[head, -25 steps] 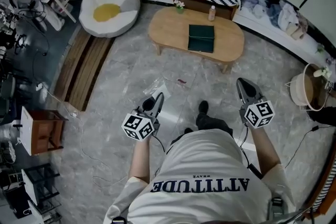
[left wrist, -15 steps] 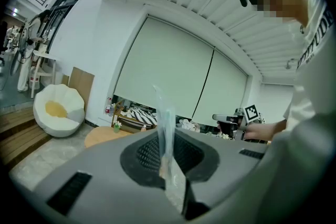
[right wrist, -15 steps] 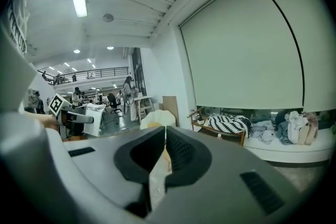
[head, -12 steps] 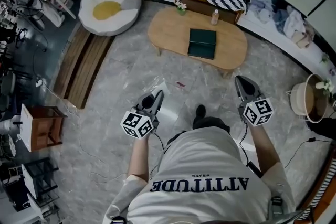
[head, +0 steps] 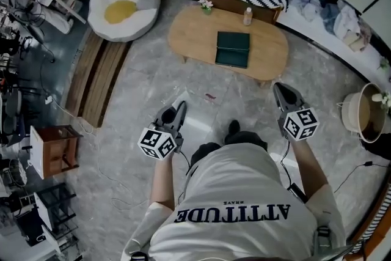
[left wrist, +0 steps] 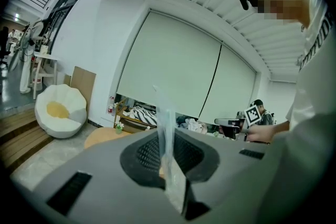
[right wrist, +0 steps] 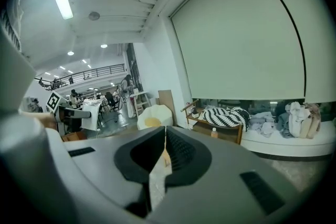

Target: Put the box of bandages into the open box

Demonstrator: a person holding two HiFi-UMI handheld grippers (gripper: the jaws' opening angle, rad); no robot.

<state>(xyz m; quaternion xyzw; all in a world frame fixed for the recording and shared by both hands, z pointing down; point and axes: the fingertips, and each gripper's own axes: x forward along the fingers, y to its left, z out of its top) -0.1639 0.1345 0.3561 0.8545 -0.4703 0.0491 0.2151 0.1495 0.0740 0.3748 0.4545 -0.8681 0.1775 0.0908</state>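
Only the head view takes in the marble floor (head: 153, 70) and the oval wooden table (head: 189, 33), where a dark green box (head: 233, 49) lies flat. No view lets a box of bandages be picked out. The right gripper (head: 280, 90), well short of the table, has its jaws together on nothing. The left gripper (head: 179, 112) looks shut there too. Its own view shows it pinching a thin clear strip (left wrist: 168, 134).
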